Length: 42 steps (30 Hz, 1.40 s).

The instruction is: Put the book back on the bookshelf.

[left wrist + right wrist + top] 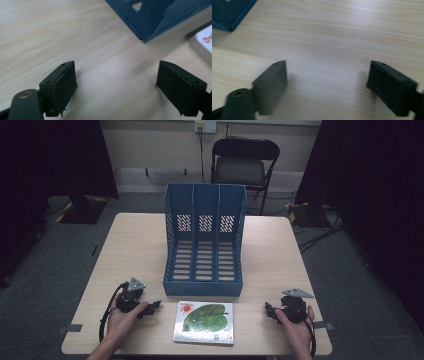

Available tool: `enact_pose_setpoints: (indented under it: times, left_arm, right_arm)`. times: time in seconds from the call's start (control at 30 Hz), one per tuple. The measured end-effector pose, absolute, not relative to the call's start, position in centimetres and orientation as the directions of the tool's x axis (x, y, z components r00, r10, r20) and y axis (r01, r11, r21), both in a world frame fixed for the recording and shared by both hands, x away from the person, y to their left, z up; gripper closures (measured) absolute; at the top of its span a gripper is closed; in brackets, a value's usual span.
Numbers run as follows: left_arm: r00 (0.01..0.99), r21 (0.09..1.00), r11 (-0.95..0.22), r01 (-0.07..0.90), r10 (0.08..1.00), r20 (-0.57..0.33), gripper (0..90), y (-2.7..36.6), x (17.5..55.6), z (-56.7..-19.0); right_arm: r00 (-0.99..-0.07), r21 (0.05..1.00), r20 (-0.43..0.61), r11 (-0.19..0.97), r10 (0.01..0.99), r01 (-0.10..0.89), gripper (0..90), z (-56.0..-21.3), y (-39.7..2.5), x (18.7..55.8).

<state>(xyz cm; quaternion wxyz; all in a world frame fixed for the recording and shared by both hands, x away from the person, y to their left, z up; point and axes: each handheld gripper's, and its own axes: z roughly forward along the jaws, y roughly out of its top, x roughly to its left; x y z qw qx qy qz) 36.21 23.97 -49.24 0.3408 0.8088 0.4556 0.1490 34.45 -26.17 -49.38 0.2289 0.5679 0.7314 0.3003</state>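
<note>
Scanning from the left of the high view, the left gripper (151, 308) rests low on the table (130, 250), held in the person's left hand (122, 319), its jaws spread wide with bare wood between them and nothing held; its own view confirms this. Just right of it, at lower centre, one book (204, 322) lies flat, cover up, showing a green leaf and a small red sun; it sits near the table's front edge, directly in front of the blue file rack (204, 240) and apart from it. At lower right, the right gripper (270, 312) sits in the right hand (298, 326), jaws likewise wide apart and empty. By judgement, the book is a thin, stiff board-type volume, light, with a glossy cover likely to slip under the pads; lying flat, it offers little to pinch, so a side edge, left or right, looks the best hold, possibly after sliding it over the table's front edge. Count: one book, one rack with three compartments, all empty, two grippers, one folding chair (244, 161) at upper centre.
</note>
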Motion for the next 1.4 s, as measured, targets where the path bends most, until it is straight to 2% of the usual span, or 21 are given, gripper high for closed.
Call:
enact_pose_setpoints:
  times: [0.1,0.13,0.3,0.37,0.47,0.6,0.7,0.77,0.8,0.93,0.97,1.07,1.23,1.33,1.4]
  left_arm:
    - [0.542,0.685,-0.342,0.644,0.835,-0.094,17.0,23.9,36.1,-49.1]
    - [0.551,0.683,-0.338,0.647,0.827,-0.112,17.6,23.8,35.9,-48.9]
    - [0.576,0.687,-0.346,0.64,0.807,-0.13,19.1,23.4,35.6,-48.5]
    - [0.58,0.686,-0.345,0.64,0.803,-0.138,19.2,23.2,35.6,-48.5]
    - [0.618,0.693,-0.373,0.617,0.775,-0.133,20.1,22.5,35.1,-48.1]
    - [0.632,0.713,-0.363,0.6,0.761,-0.144,23.0,21.7,34.6,-47.7]
    - [0.638,0.712,-0.362,0.602,0.754,-0.156,23.2,21.4,34.4,-47.5]
    - [0.639,0.712,-0.367,0.599,0.755,-0.148,25.0,20.9,34.4,-47.5]
    - [0.636,0.702,-0.371,0.607,0.757,-0.15,27.6,20.4,34.4,-47.5]
    - [0.662,0.703,-0.405,0.585,0.739,-0.124,28.1,19.7,34.2,-47.3]
    - [0.683,0.711,-0.429,0.558,0.723,-0.1,28.1,19.3,34.0,-47.0]
    - [0.683,0.724,-0.398,0.564,0.717,-0.138,28.1,18.9,33.6,-46.7]
    - [0.744,0.72,-0.45,0.528,0.654,-0.136,30.1,17.7,33.2,-47.0]
    - [0.733,0.716,-0.437,0.545,0.662,-0.154,32.5,17.1,33.3,-47.4]
    - [0.735,0.704,-0.452,0.548,0.662,-0.146,32.5,17.1,33.3,-47.4]
  right_arm:
    - [-0.278,0.7,0.047,0.167,0.96,0.694,17.8,-49.2,-26.0,34.3]
    - [-0.313,0.71,0.056,0.183,0.948,0.68,23.6,-49.0,-25.6,34.0]
    - [-0.37,0.731,0.057,0.214,0.927,0.648,21.8,-48.7,-24.5,33.7]
    - [-0.389,0.749,0.008,0.253,0.921,0.613,21.4,-48.5,-24.0,33.5]
    - [-0.41,0.779,0.01,0.25,0.912,0.575,21.3,-48.0,-23.3,33.0]
    - [-0.462,0.777,0.017,0.279,0.887,0.564,24.8,-47.6,-21.9,32.1]
    - [-0.459,0.795,-0.005,0.282,0.888,0.537,25.7,-47.0,-21.4,31.4]
    - [-0.487,0.804,0.02,0.276,0.873,0.527,25.8,-46.1,-20.9,30.9]
    - [-0.504,0.801,0.01,0.294,0.864,0.521,25.6,-45.7,-20.2,30.6]
    - [-0.548,0.796,0.012,0.323,0.836,0.511,24.7,-45.4,-19.1,30.4]
    - [-0.571,0.805,0.06,0.298,0.819,0.512,23.5,-45.3,-18.4,30.4]
    - [-0.583,0.808,0.055,0.307,0.81,0.502,23.4,-45.3,-17.6,30.4]
    - [-0.642,0.789,0.07,0.351,0.764,0.503,23.4,-46.3,-15.7,30.3]
    - [-0.676,0.774,0.066,0.39,0.734,0.499,23.7,-46.8,-14.8,30.0]
    - [-0.689,0.768,0.065,0.405,0.722,0.496,28.3,-47.0,-14.6,29.9]
